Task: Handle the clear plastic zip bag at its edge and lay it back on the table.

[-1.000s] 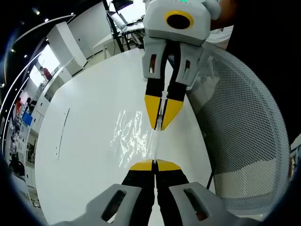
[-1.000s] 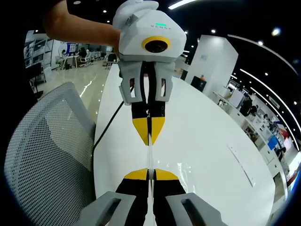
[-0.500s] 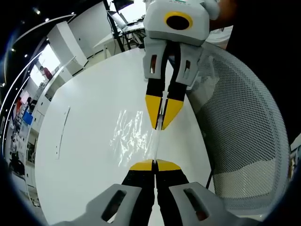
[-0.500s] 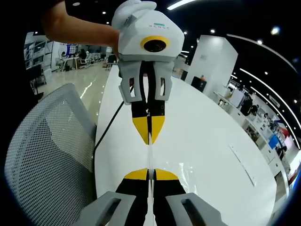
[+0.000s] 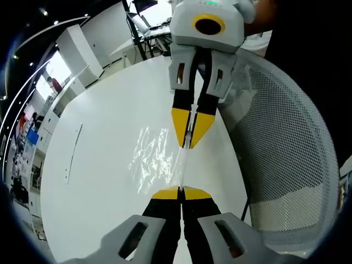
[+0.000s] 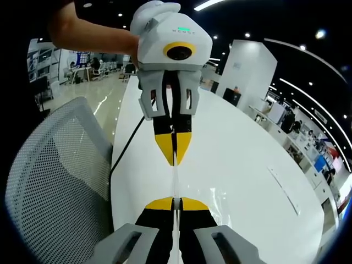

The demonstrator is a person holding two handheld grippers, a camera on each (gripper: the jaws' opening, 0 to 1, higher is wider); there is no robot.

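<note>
We see a long white table (image 5: pixel 99 165) running away from us, with a grey mesh chair (image 5: pixel 286 159) drawn up just beside its edge. Above the tabletop, the clear plastic zip bag (image 5: pixel 157 157) hangs stretched between our two tools, its crinkled film catching the light and its top edge drawn into a thin taut line. Our left gripper (image 5: pixel 181 193) is clamped tight on one end of that edge, and our right gripper (image 6: pixel 174 204) is pinched closed on the other end; each tool faces the other head-on. The risk, as we judge it, lies in the release: if one side lets go before the bag is low, the film could swing, fold on itself or slide off toward the chair. Pulling the ends further apart could strain the zip strip or make it slip from the yellow tips.
</note>
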